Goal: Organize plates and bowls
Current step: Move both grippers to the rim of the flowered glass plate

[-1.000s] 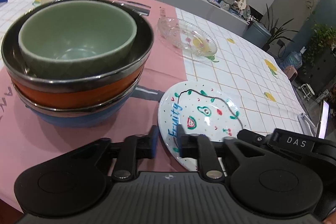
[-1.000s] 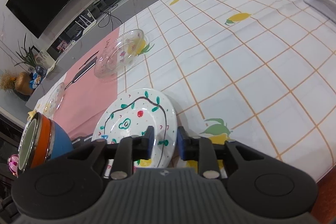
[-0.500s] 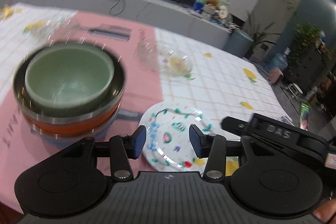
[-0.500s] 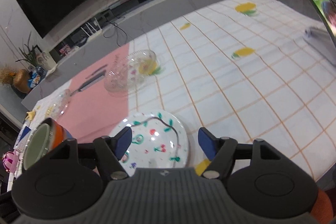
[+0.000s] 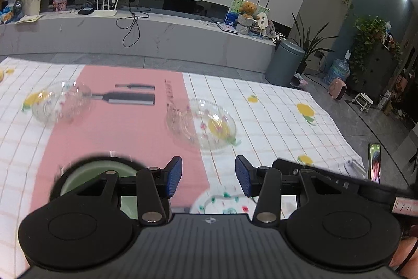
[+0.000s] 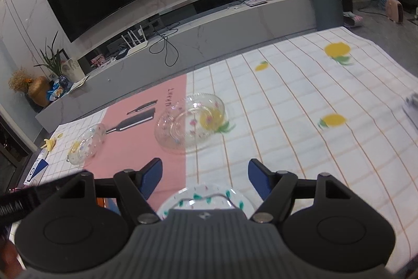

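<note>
On the bench (image 6: pixel 326 85), we see nested bowls (image 5: pixel 91 174) stacked; 2 glass dishes (image 6: pixel 189 122) and painted plate (image 6: pixel 206 200) remain. Left tongs (image 5: pixel 208 175) and right tongs (image 6: pixel 205 175) gape, released, grasping nothing.

Two wrist views above the counter (image 5: pixel 274 106)

Each looks forward and down from its hand-held gripper toward the far wall; both share the glass plate (image 5: pixel 203 126) (image 6: pixel 190 122).

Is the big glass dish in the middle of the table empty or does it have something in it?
Empty: the tablecloth shows straight through the glass dish.
</note>
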